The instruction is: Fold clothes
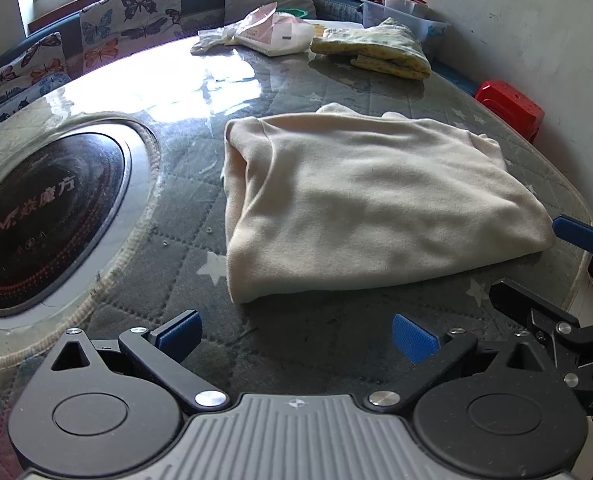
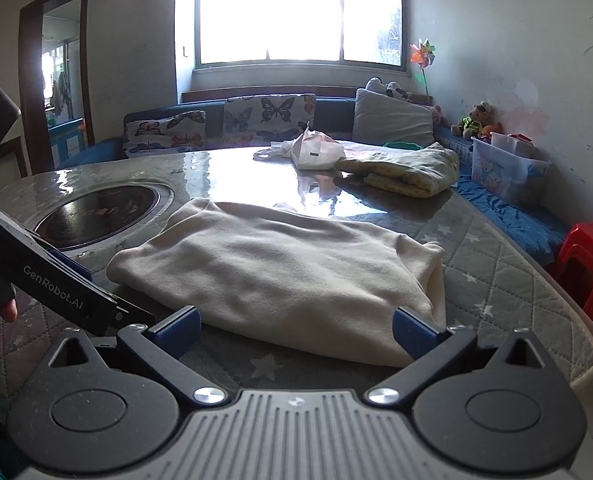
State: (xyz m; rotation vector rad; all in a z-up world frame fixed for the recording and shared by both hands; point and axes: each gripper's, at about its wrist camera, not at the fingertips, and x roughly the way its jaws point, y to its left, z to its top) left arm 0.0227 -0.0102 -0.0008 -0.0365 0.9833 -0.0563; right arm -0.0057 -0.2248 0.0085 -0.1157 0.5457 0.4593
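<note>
Fingers of your left gripper (image 1: 296, 338) spread wide, empty, just short of folded cream garment (image 1: 360, 200) on quilted table cover (image 1: 304, 332). Your right gripper (image 2: 296, 336) also wide, empty, at garment's near edge. Induction hob (image 1: 44, 220) at left.

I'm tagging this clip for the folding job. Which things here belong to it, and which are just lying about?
Part of the job:
cream garment, folded on the table
yellow patterned garment, folded at the far end
left gripper, open
right gripper, open

Lying about:
plastic bag
built-in cooktop
red stool
teddy bear
storage bin
</note>
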